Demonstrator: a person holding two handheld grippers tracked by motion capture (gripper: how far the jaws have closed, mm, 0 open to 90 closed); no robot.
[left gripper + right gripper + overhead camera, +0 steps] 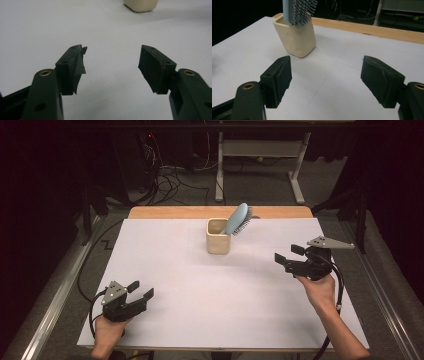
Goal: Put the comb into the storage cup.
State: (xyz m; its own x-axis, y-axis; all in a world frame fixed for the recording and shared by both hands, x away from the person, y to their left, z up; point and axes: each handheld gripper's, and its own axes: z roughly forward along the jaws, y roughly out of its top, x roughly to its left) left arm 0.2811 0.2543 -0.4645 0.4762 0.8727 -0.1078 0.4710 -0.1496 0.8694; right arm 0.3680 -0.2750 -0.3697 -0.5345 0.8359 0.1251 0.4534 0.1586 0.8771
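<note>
1. A light-blue hairbrush [239,218] is seen standing handle-down in a cream square cup [218,242] at the far middle of the table, head leaning toward the right over the rim, bristles [305,11] facing the right gripper.
2. The right gripper [289,258] is held near the cup on its right, jaws apart, nothing between them. The left gripper [140,290] is kept at the near left, well apart from the cup, jaws likewise spread and empty.
3. The brush is judged light and stiff, its plastic back smooth and perhaps slippery; the bristles would yield under the pads. A hold across the two edges of the head, or low on the neck above the rim, is judged best.
4. The cup looks ceramic, possibly heavy enough to stay put, yet tipping is to be expected if the brush is dragged sideways; a straight lift is favoured.
5. The table is covered by a white sheet [210,295], matte and flat, with a wooden edge [200,212] at the far side.
6. Dark surroundings, cables [165,180] on the floor and a white table frame [260,150] are noted behind.
</note>
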